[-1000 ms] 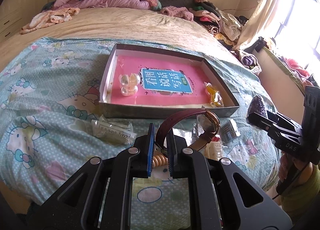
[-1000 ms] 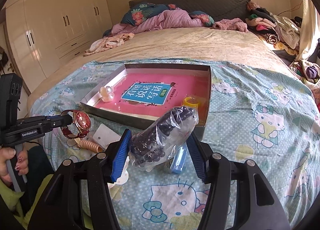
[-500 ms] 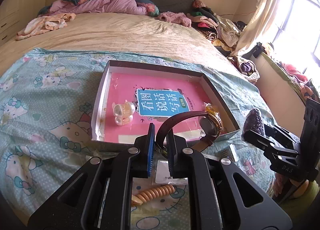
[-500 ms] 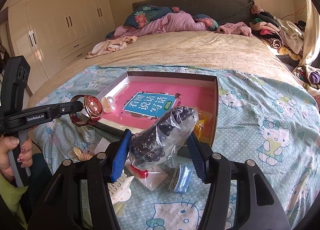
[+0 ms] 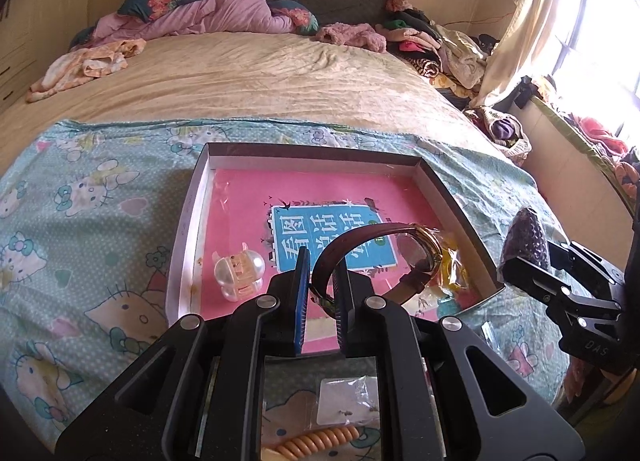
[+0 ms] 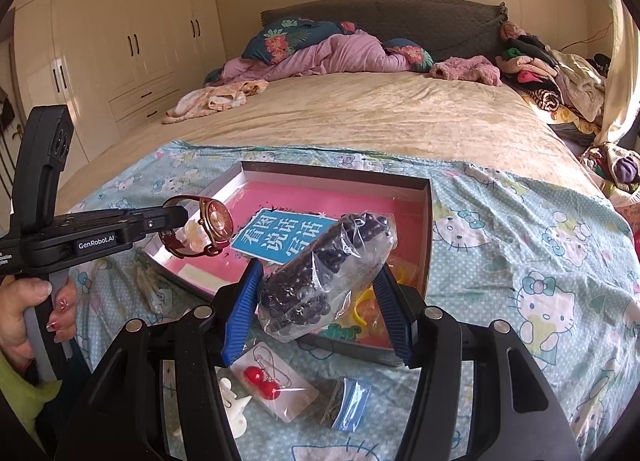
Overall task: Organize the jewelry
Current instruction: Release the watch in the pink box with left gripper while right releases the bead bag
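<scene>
A shallow grey box (image 5: 192, 197) with a pink book inside lies on the Hello Kitty sheet; it also shows in the right wrist view (image 6: 430, 221). My left gripper (image 5: 320, 285) is shut on the strap of a dark red watch (image 5: 416, 253) and holds it over the box's near edge; the watch shows in the right wrist view (image 6: 214, 221). My right gripper (image 6: 320, 305) is shut on a clear bag of dark beads (image 6: 324, 277), held above the box's near right corner. A pearl hair clip (image 5: 238, 275) and a yellow packet (image 5: 454, 265) lie in the box.
Loose items lie on the sheet before the box: red earrings on a card (image 6: 260, 377), a white clip (image 6: 234, 401), a blue packet (image 6: 348, 401), an orange coil (image 5: 320, 443), a small earring bag (image 5: 348, 401). Clothes (image 5: 440, 45) pile at the bed's far right.
Both grippers have moved forward towards the box with their loads. The watch has gone from before the box to over its near edge.
</scene>
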`<state>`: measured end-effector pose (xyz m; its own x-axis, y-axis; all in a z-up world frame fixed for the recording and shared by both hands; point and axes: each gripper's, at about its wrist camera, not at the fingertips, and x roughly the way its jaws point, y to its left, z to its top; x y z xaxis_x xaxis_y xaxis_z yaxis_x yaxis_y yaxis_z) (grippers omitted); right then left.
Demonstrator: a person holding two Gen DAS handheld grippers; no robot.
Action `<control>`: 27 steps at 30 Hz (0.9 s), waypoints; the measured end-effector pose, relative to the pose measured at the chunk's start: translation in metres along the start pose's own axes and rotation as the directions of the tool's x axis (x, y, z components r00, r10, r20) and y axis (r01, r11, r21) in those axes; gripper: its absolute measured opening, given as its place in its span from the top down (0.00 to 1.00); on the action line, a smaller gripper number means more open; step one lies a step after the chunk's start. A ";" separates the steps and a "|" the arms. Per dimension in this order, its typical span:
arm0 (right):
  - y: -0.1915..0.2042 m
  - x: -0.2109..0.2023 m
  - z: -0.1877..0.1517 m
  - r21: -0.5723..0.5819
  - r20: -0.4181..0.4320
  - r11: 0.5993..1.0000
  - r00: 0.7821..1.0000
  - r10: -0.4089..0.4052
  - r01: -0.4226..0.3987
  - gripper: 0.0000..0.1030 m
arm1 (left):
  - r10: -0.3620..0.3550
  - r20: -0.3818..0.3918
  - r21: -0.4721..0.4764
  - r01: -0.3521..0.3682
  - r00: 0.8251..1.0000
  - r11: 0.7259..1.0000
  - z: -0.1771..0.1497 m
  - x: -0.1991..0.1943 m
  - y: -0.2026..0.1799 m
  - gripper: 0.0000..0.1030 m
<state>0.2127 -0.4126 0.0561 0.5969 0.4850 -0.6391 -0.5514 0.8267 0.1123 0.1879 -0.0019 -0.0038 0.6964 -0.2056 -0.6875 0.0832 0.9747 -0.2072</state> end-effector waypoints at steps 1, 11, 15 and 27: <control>-0.002 0.002 0.002 0.002 -0.001 1.000 1.000 -0.001 0.001 0.46 | -0.005 -0.010 -0.007 0.005 1.000 1.000 0.000 0.004 0.001 0.95; -0.010 0.025 0.013 -0.014 -0.024 0.999 0.999 -0.029 0.029 0.46 | 0.008 -0.052 0.011 -0.007 0.999 1.000 -0.004 0.031 -0.001 0.95; -0.010 0.037 0.012 -0.023 -0.046 0.999 0.999 -0.028 0.026 0.46 | 0.015 -0.068 0.023 -0.013 0.998 1.000 -0.008 0.038 0.000 0.95; -0.007 0.072 0.011 -0.034 -0.114 0.999 0.993 -0.011 0.007 0.46 | 0.031 -0.101 0.011 -0.030 0.994 0.999 -0.013 0.052 0.012 0.93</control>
<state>0.2659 -0.3804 0.0171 0.5328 0.4405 -0.7225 -0.5665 0.8199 0.0822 0.2157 -0.0018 -0.0515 0.6231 -0.1832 -0.7604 0.0705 0.9814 -0.1788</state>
